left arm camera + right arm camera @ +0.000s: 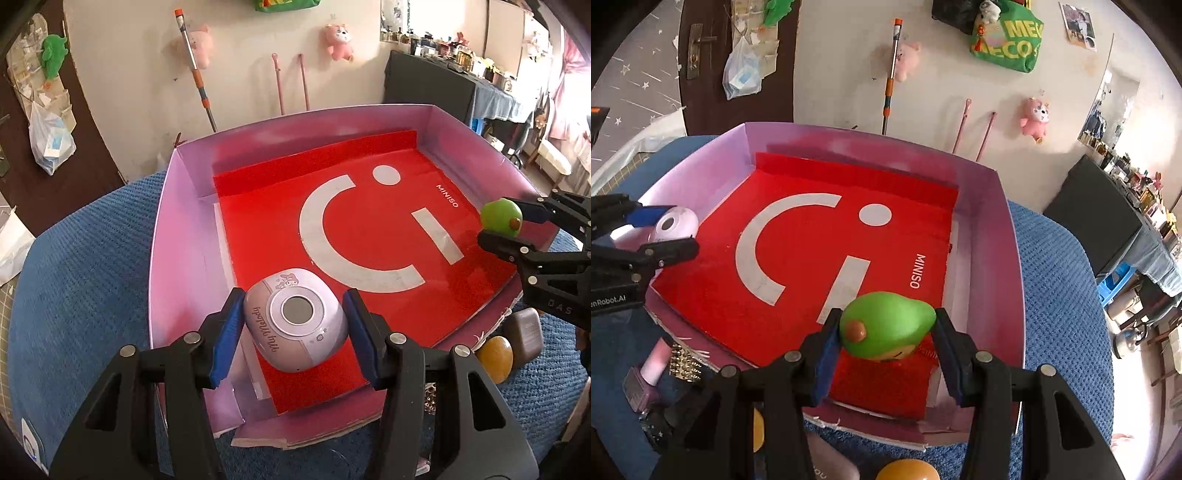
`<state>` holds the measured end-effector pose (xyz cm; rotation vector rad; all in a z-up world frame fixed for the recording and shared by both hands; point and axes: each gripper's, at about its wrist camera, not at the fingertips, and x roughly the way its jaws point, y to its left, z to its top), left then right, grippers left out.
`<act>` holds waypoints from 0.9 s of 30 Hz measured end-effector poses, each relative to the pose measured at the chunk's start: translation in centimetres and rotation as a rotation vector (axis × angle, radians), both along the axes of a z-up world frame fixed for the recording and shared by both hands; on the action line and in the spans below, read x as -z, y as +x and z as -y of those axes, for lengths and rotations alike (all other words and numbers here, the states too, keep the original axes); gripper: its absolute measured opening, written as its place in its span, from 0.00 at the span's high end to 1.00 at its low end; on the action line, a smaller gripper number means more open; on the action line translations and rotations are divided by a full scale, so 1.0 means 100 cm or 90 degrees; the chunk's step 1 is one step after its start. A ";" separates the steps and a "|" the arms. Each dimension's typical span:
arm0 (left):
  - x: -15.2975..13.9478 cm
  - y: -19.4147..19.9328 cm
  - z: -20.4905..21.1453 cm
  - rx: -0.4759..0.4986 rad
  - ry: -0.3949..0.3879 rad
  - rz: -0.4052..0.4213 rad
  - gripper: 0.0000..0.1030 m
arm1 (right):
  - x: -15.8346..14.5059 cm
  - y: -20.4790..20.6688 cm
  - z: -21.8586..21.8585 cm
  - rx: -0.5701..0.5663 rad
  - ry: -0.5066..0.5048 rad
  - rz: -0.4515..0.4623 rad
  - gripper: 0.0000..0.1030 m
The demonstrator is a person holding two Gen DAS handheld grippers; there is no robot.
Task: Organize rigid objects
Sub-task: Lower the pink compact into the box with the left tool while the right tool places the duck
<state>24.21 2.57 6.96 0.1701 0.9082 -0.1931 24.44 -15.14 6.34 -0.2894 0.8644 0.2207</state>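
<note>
Gripping a lilac speaker (295, 319) and green toy (886, 325), both grippers over pink box (177, 236).

Lilac speaker (295, 319); green toy (886, 325); pink box (184, 221), red liner (369, 192) with white smile; blue cloth (92, 258).

Lived-in home room, pink plush toys (339, 40) hung on wall, mop handle (195, 70), cluttered side table (480, 74)
</note>
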 end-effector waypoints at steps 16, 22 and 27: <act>0.022 0.009 0.017 0.031 0.048 -0.036 0.50 | 0.009 0.005 -0.010 -0.030 -0.084 0.001 0.50; 0.022 0.009 0.017 0.030 0.048 -0.028 0.49 | 0.010 0.006 -0.012 -0.035 -0.092 -0.002 0.50; 0.022 0.010 0.017 0.029 0.046 -0.028 0.49 | 0.010 0.005 -0.013 -0.037 -0.094 -0.003 0.50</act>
